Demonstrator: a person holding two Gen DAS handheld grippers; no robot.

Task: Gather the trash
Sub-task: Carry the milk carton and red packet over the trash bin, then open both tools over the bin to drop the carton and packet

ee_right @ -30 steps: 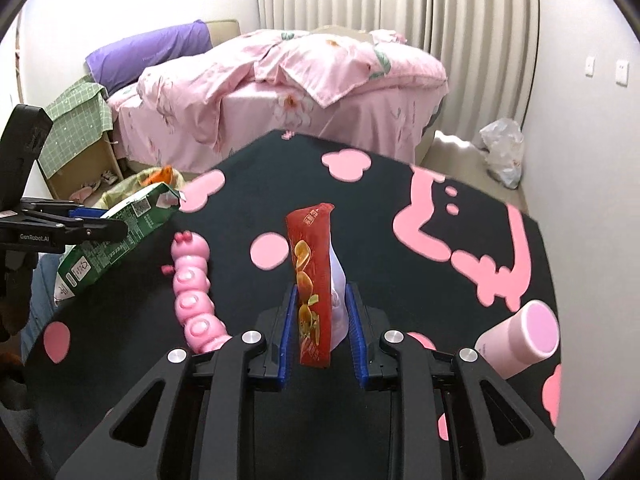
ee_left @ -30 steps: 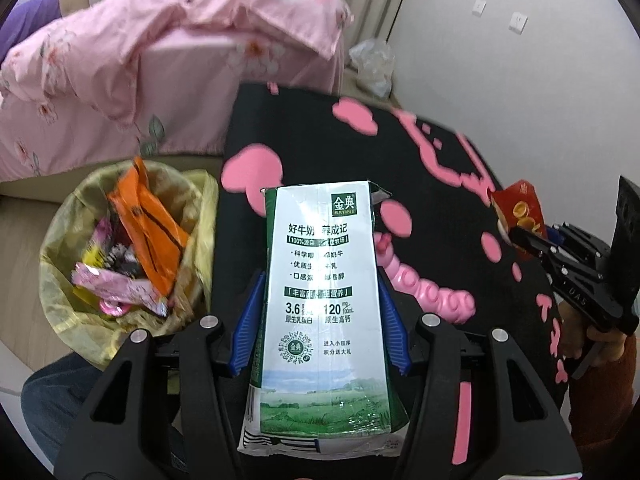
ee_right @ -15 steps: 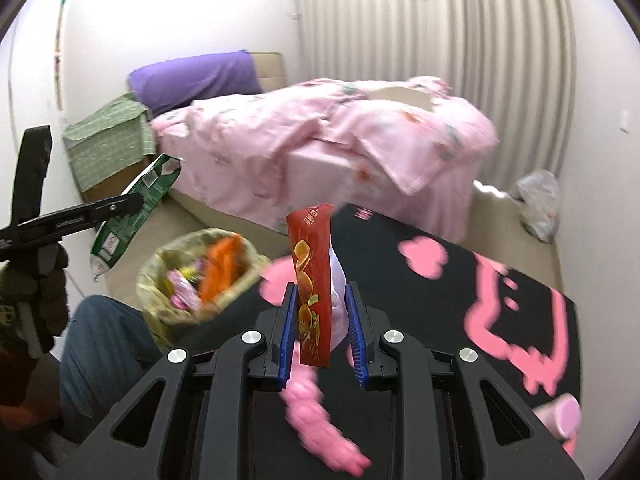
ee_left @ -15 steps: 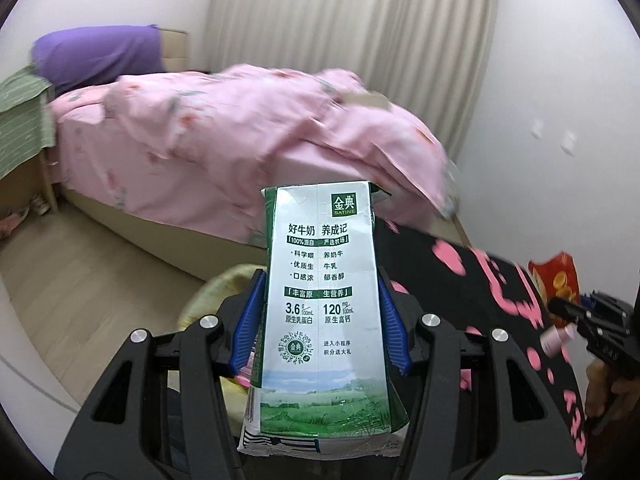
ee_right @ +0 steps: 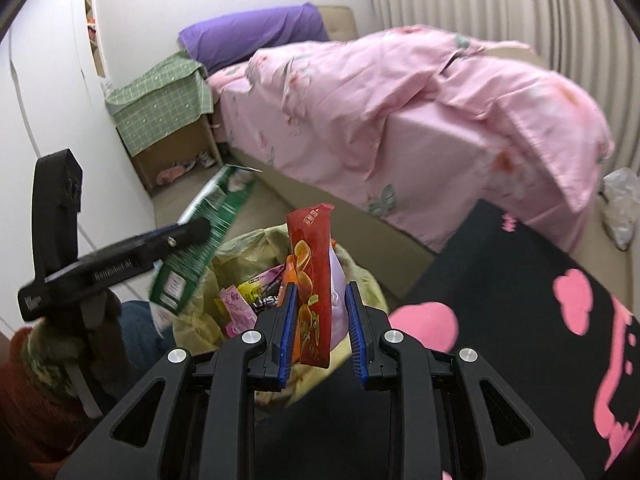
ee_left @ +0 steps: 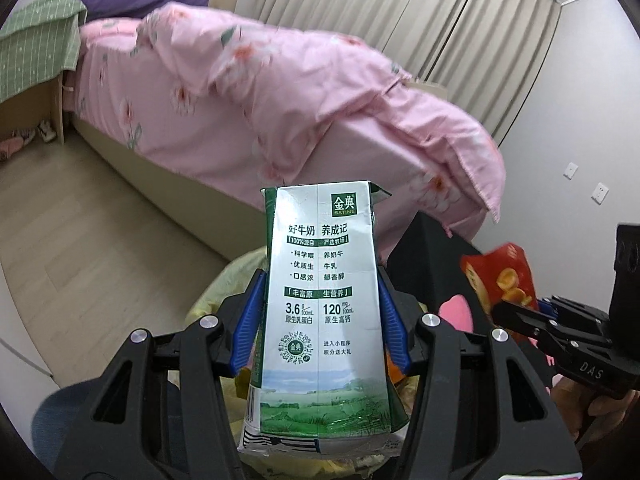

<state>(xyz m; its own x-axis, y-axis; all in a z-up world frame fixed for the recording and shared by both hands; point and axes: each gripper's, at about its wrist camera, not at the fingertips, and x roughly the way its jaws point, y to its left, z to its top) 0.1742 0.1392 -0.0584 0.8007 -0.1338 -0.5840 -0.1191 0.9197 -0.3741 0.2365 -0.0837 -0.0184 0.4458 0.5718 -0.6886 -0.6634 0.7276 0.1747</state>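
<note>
My left gripper (ee_left: 320, 312) is shut on a green and white milk carton (ee_left: 322, 304), held above the yellow trash bag (ee_left: 228, 280). The carton also shows in the right wrist view (ee_right: 204, 240), gripped left of the bag. My right gripper (ee_right: 318, 320) has its blue pads wider apart than before, around a red chip packet (ee_right: 312, 280) that hangs over the trash bag (ee_right: 248, 256). The bag holds several wrappers. The packet also shows in the left wrist view (ee_left: 500, 280).
A black table with pink shapes (ee_right: 520, 300) lies to the right of the bag. A bed with a pink quilt (ee_right: 400, 112) stands behind. A cardboard box under a green cloth (ee_right: 160, 108) is at the far left.
Both grippers swung left from over the table to above the trash bag. The right gripper's jaws have opened wider around the chip packet. The left still grips the carton.
</note>
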